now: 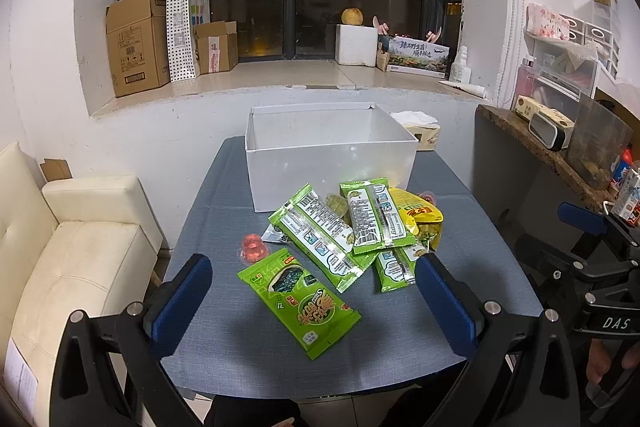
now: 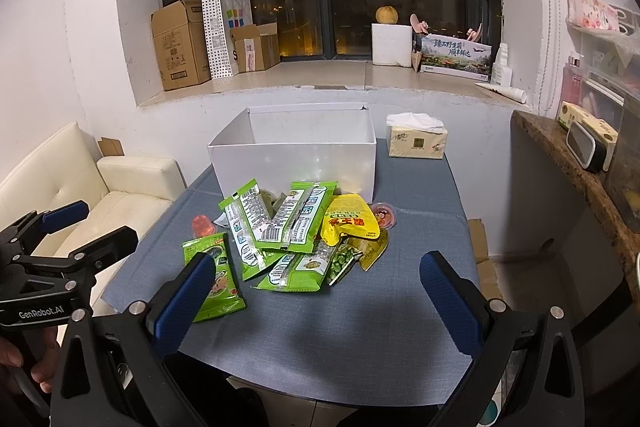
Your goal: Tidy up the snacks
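A pile of snacks lies on the blue-grey table [image 1: 248,347] in front of an open white box [image 1: 328,163], which also shows in the right wrist view [image 2: 296,163]. The pile holds several green seaweed packs [image 1: 324,235] [image 2: 280,223], one green pack lying apart at the front [image 1: 300,303] [image 2: 216,275], a yellow pouch [image 1: 420,215] [image 2: 350,219] and red jelly cups [image 1: 253,247] [image 2: 383,215]. My left gripper [image 1: 316,303] is open and empty above the front pack. My right gripper [image 2: 320,299] is open and empty near the table's front edge.
A tissue pack [image 2: 416,139] stands right of the box. A cream sofa [image 1: 80,259] is left of the table. A stone counter [image 2: 576,163] with clutter runs along the right. Cardboard boxes [image 1: 136,43] stand on the window sill behind.
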